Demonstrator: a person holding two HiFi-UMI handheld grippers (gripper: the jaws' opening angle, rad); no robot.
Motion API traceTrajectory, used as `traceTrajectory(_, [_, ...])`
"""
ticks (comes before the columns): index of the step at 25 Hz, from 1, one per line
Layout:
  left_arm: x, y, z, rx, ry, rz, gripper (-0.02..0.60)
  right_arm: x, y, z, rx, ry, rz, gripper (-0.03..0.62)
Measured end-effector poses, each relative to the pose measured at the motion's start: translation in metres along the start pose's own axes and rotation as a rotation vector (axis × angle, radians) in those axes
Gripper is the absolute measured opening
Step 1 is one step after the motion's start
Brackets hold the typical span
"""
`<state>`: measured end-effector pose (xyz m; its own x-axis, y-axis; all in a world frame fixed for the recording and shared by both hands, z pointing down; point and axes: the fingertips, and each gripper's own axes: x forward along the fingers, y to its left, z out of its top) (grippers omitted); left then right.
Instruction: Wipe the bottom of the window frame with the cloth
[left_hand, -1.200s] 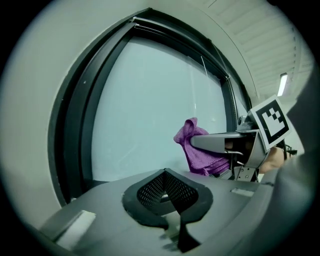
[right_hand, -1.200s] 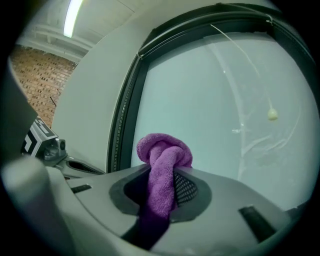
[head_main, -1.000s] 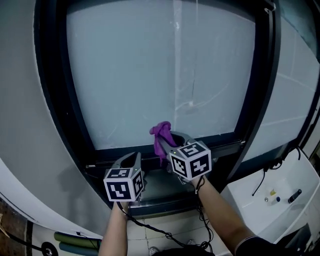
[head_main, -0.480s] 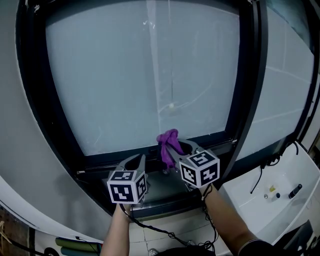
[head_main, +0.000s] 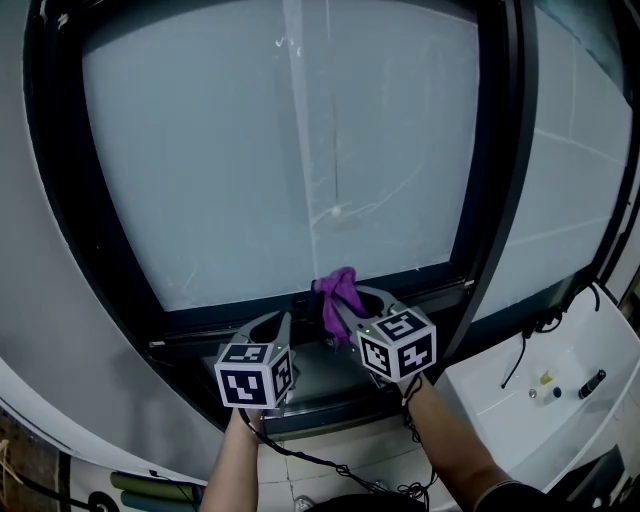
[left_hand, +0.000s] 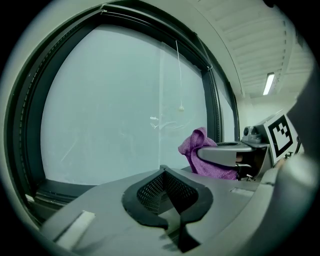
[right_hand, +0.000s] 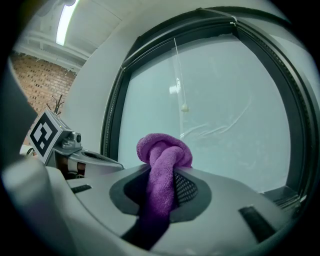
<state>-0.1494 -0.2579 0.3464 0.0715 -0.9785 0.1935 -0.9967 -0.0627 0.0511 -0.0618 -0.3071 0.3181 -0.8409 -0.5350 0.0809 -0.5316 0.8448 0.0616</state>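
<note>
Nearest the person: two forearms reach forward, and a black cable trails below them over a tiled floor.

Left gripper: low and left of its partner, with its marker cube facing the camera. In the left gripper view its jaws are pressed together at the tip with nothing between them. It points at the sill just under the glass.

Right gripper: just beside the left one, a little higher and further forward. Its jaws are clamped on the purple cloth. The cloth runs up the slot between the pads as a twisted strand and bulges out past the jaw tips in a rounded knot. The left gripper view also shows the cloth, hanging under the right gripper's upper jaw.

In the head view the knot sits at the level of the window frame, along its dark bottom rail, near the middle of the pane. Whether it touches the rail, I cannot tell.

Beyond: a frosted window pane, with a thin pull cord ending in a small bead hanging before it.

Off right: a white counter with small dark objects on it.
</note>
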Motion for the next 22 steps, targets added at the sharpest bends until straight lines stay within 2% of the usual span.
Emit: traceTrajectory(22, [0.0109, -0.0081, 0.0008, 0.001, 0.001, -0.018, 0.003, -0.0010, -0.0064, -0.0067, -0.012, 0.014, -0.002, 0.094])
